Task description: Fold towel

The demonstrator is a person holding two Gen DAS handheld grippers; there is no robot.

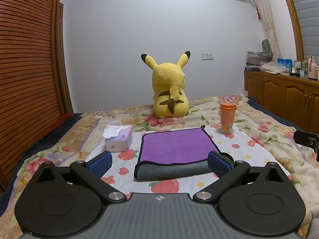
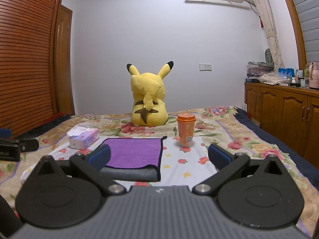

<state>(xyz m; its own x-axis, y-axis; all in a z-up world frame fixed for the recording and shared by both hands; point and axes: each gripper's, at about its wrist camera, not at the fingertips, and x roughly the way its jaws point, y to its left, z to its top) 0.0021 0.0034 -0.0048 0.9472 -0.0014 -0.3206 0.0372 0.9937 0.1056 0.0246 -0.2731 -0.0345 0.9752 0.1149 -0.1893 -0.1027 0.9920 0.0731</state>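
A purple towel [image 1: 176, 146] with a black hem lies on the bed, folded over so its grey underside shows along the near edge. It also shows in the right wrist view [image 2: 132, 152]. My left gripper [image 1: 159, 164] is open and empty, its blue pads [image 1: 100, 162] spread wide just in front of the towel's near edge. My right gripper [image 2: 159, 156] is open and empty, hovering near the towel's right near corner; its left pad [image 2: 100, 156] overlaps the towel in view.
A tissue box [image 1: 118, 139] sits left of the towel and an orange cup [image 1: 227, 117] right of it. A yellow Pikachu plush [image 1: 169, 91] sits behind. A floral bedspread [image 1: 259, 139] covers the bed. A wooden cabinet [image 2: 283, 111] stands at right.
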